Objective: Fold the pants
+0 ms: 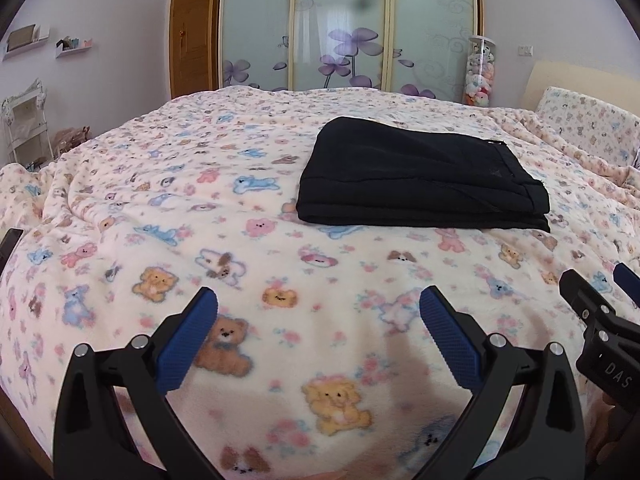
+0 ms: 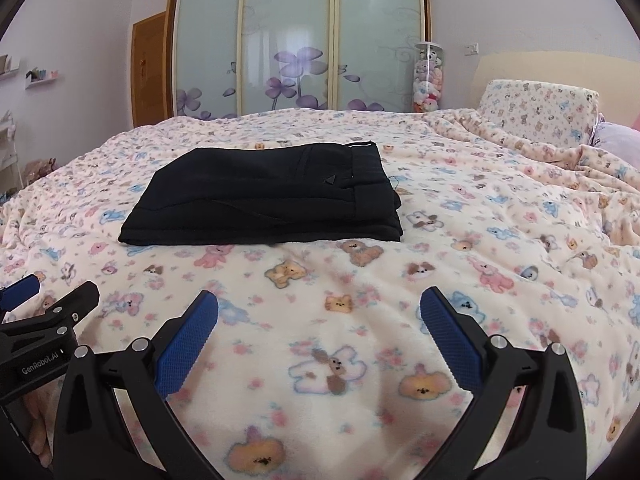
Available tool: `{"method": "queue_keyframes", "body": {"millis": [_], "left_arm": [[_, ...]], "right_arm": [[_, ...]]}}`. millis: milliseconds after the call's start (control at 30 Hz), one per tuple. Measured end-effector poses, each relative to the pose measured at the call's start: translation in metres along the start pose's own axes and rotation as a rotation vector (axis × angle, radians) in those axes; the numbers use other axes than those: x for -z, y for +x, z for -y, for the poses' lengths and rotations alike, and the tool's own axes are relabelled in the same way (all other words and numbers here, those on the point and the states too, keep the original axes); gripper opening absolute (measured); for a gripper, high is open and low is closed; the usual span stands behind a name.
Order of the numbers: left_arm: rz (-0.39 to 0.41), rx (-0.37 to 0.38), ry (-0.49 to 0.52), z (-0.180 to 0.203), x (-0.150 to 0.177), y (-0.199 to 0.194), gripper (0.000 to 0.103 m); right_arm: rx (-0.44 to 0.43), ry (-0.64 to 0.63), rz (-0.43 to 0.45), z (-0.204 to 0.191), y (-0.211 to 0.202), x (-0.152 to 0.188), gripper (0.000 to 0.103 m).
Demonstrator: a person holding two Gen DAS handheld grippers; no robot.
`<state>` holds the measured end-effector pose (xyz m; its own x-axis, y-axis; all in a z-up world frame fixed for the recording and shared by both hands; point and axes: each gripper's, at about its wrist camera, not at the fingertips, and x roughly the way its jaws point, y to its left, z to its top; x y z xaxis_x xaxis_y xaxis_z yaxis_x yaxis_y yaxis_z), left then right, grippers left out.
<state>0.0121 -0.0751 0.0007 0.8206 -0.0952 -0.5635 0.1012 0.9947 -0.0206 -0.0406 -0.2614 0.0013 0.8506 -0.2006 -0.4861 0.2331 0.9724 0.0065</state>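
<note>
The black pants (image 1: 416, 176) lie folded in a flat stack on the teddy-bear blanket (image 1: 200, 208), waistband to the right. They also show in the right wrist view (image 2: 272, 200). My left gripper (image 1: 318, 304) is open and empty, held near the bed's front, well short of the pants. My right gripper (image 2: 318, 304) is open and empty, also short of the pants; it shows at the right edge of the left wrist view (image 1: 600, 284). The left gripper shows at the left edge of the right wrist view (image 2: 48, 288).
The bed fills the scene, with a pillow (image 2: 536, 108) and headboard (image 2: 560, 68) at the right. A wardrobe with flowered glass doors (image 1: 344, 28) and a tube of plush toys (image 1: 478, 72) stand behind. Shelves (image 1: 24, 128) stand at the left wall.
</note>
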Motion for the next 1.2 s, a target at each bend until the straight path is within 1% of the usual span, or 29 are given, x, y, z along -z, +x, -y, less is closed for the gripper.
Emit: {"method": "queue_keyframes", "body": {"millis": [167,500,1200], "left_arm": [[0.008,0.003,0.024,0.0037,0.0007,-0.0012,0.101],[-0.005,0.005,0.005,0.0009,0.0001,0.0015,0.101],[-0.019,0.009,-0.006,-0.0042,0.0004,0.0060,0.101]], "right_arm": [[0.001,0.009,0.013,0.0014,-0.0022,0.0009,0.102],[0.010,-0.013,0.049,-0.0003,-0.0069,0.0003,0.102],[0.012,-0.012,0.049,-0.0022,-0.0089,0.0011,0.102]]}}
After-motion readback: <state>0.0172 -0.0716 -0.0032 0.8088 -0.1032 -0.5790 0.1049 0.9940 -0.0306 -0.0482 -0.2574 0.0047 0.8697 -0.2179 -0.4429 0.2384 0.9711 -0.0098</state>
